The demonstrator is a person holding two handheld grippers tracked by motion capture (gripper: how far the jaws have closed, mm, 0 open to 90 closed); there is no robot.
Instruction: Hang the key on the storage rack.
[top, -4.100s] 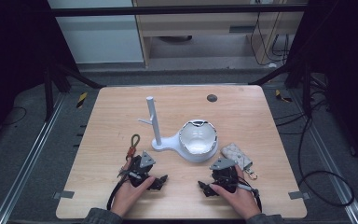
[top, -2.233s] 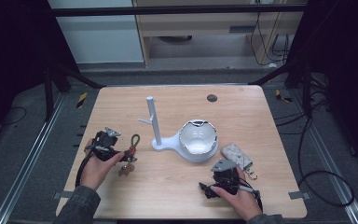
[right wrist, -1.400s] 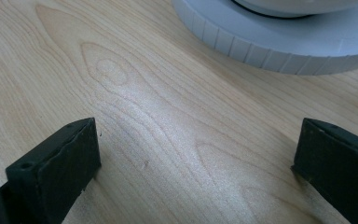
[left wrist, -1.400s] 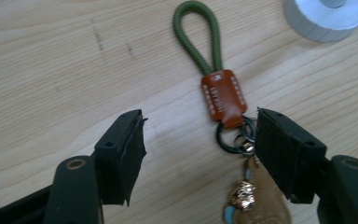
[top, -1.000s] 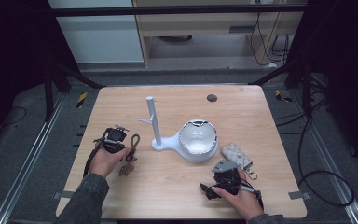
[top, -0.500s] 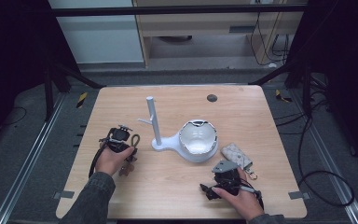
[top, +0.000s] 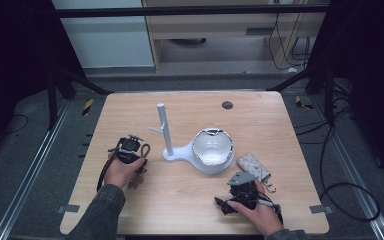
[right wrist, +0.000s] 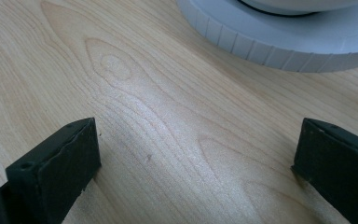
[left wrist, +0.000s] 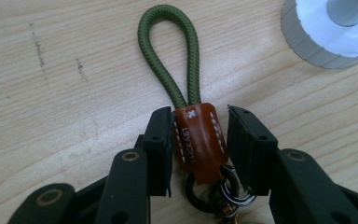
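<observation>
A keychain with an olive cord loop and a brown leather tab lies on the wooden table, left of the white stand; the loop also shows in the high view. My left gripper straddles the tab. Its jaws have just been closing: the left pad touches the tab, and a thin gap remains at the right pad. Metal rings lie under the jaws. My right gripper rests wide open at the front of the table with bare wood between its fingers.
A white stand with a peg post joins a white bowl on a round base at mid-table. A beige patterned key case lies right of the bowl. A small dark disc sits near the far edge.
The left hand went from the table's front out to the left, then in over the keychain. The right hand has stayed put.
</observation>
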